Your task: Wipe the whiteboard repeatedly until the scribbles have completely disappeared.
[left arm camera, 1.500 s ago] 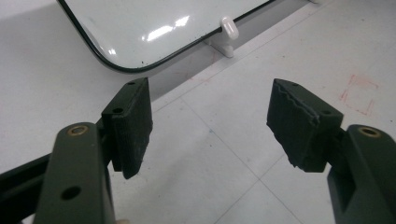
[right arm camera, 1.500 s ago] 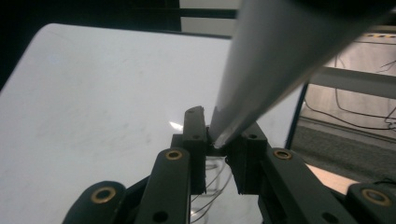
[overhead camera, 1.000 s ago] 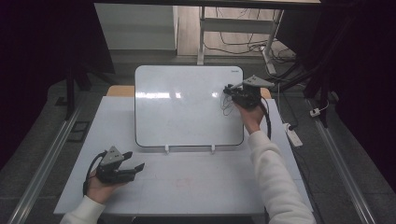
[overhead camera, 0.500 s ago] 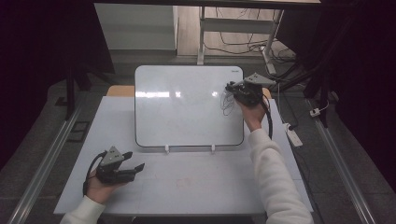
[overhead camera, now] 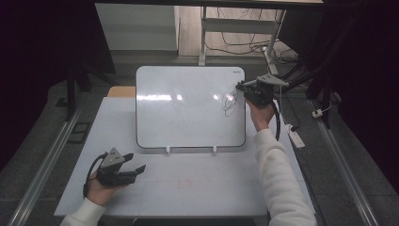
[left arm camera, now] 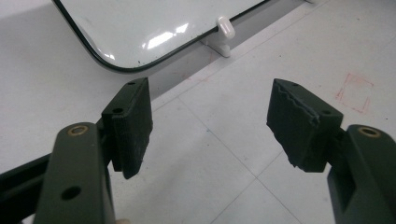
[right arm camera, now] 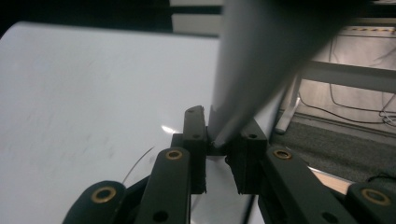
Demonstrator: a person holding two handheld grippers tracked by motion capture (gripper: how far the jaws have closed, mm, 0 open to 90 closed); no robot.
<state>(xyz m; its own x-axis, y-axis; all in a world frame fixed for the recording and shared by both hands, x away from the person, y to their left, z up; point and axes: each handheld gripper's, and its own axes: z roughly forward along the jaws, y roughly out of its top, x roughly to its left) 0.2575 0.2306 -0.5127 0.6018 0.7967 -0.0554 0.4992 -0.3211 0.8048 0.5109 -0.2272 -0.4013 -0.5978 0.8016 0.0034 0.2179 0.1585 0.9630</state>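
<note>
Over the table (overhead camera: 197,188), the high view shows the right tongs (overhead camera: 241,86) at the whiteboard's (overhead camera: 188,108) right edge, beside a dark scribble (overhead camera: 229,101); half a second ago they were at the same spot, so the drawing is paused or barely advancing. Left tongs (overhead camera: 136,170) rest low on the table.

Left gripper view: jaws wide, nothing between them; a white board clip (left arm camera: 225,28) and a faint red square mark (left arm camera: 355,91) lie ahead.

Right gripper view: jaws clamped on a grey marker (right arm camera: 261,60), blurred, against the board.

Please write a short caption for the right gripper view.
Right gripper clamps a grey marker over the whiteboard.
</note>
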